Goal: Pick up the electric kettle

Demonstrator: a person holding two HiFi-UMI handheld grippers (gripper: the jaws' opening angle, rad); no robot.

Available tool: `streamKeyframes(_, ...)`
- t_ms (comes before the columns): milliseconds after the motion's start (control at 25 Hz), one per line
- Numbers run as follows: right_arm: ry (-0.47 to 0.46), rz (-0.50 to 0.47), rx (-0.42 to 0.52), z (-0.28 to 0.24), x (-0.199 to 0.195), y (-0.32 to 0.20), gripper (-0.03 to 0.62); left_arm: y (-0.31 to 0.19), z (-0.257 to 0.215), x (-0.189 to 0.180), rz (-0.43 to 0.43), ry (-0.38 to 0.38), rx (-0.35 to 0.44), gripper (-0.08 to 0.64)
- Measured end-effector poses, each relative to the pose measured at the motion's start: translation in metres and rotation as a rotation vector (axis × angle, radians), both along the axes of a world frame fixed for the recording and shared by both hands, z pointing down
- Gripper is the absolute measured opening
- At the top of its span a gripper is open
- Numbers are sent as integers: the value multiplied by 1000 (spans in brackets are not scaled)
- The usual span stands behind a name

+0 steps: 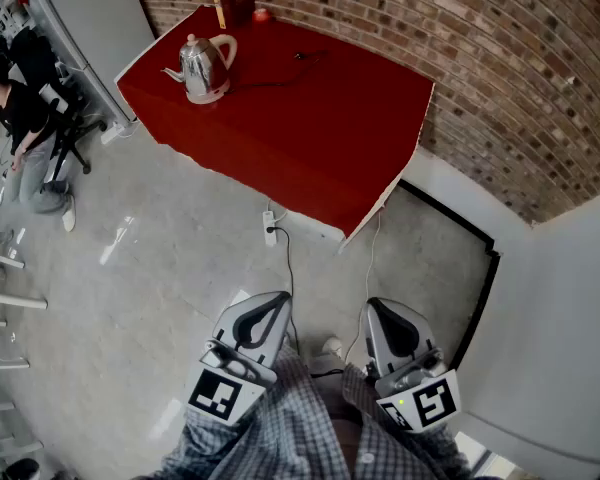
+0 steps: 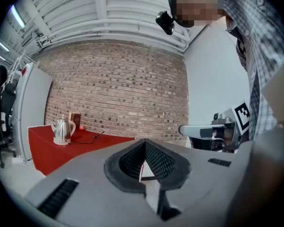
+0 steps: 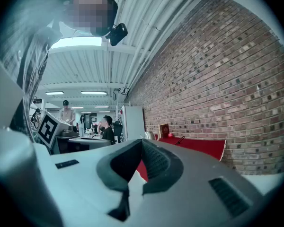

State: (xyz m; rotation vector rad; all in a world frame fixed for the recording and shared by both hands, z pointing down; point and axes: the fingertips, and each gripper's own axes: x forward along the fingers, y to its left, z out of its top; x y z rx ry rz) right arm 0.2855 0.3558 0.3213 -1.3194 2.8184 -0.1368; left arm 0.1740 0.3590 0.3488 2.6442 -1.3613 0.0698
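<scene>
A steel electric kettle [image 1: 204, 66] with a pale handle stands on its base near the far left end of the red table [image 1: 310, 138]; it also shows small in the left gripper view [image 2: 62, 131] and just peeks out in the right gripper view [image 3: 148, 135]. A black cord [image 1: 280, 72] runs from it across the tabletop. My left gripper [image 1: 270, 306] and right gripper [image 1: 378, 313] are held close to my body, well short of the table. Both are shut with nothing between the jaws.
A dark red book [image 1: 236, 0] and a small red object [image 1: 262, 14] stand at the table's back edge by the brick wall [image 1: 460, 48]. A power strip [image 1: 270, 228] lies on the floor under the table's front edge. A seated person [image 1: 25, 118] is at the left.
</scene>
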Motion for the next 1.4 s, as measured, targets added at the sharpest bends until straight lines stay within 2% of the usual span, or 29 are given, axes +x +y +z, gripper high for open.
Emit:
streamKeyframes(560,15,1,-21,1,-15,-6,6,-9,0,-13,6,8,-2,5)
streamKeyframes(720,-17,23,15,-7,-17,-11,7,-10,-1,-18,7,6,0,5)
streamKeyframes(840,29,14,15,-6,-26,-11,8,-11,1,-25,5,12,-11,5)
streamKeyframes(1000,26,21,49,-9,-37,-12,7,-13,2,-35,10,16,-5,5)
streamKeyframes(1160,43,35,-13,2,-45,-9,8,-13,3,-46,17,13,-5,5)
streamKeyframes(1400,41,52,0,2,-64,-8,8,-12,2,-68,25,8,9,5)
